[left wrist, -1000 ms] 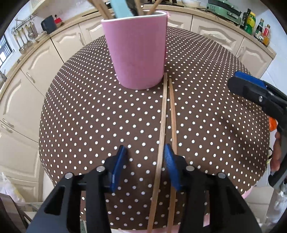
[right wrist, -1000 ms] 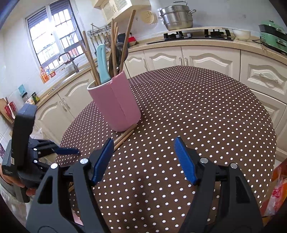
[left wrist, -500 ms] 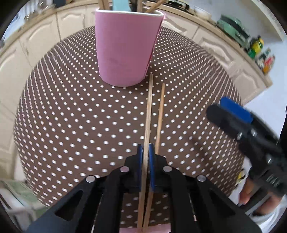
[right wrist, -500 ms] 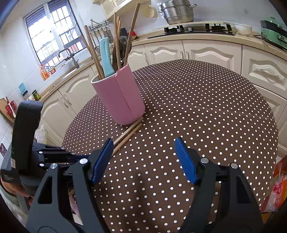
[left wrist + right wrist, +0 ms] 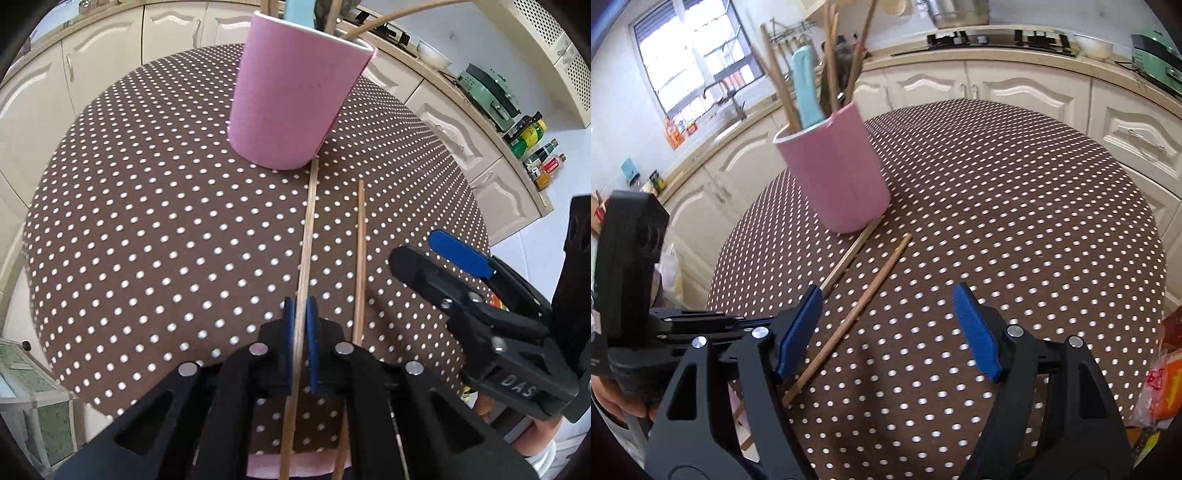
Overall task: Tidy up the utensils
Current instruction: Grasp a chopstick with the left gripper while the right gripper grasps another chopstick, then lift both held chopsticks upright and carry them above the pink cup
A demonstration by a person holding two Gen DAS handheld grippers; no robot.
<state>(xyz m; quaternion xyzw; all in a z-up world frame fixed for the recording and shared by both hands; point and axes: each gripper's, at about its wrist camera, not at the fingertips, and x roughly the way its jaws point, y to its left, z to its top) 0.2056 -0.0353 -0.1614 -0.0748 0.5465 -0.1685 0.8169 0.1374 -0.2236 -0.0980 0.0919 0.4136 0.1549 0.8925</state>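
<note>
Since 1 s ago: left gripper (image 5: 301,321) went from spread to pinched on left chopstick (image 5: 308,229), tip near pink cup (image 5: 291,99). Second chopstick (image 5: 360,251) on table (image 5: 147,221). Right gripper (image 5: 886,325) spread, empty. Judged: pickup secured, cup drop-in next.

The left wrist view looks low along the surface (image 5: 147,221) at the pink holder (image 5: 291,99), close; the right wrist view faces the pink holder (image 5: 834,173) from farther right. Both share it.

Matt pink holder (image 5: 295,99), bare wooden chopsticks (image 5: 308,236), dotted brown tablecloth (image 5: 147,221), matt black plastic grippers.
</note>
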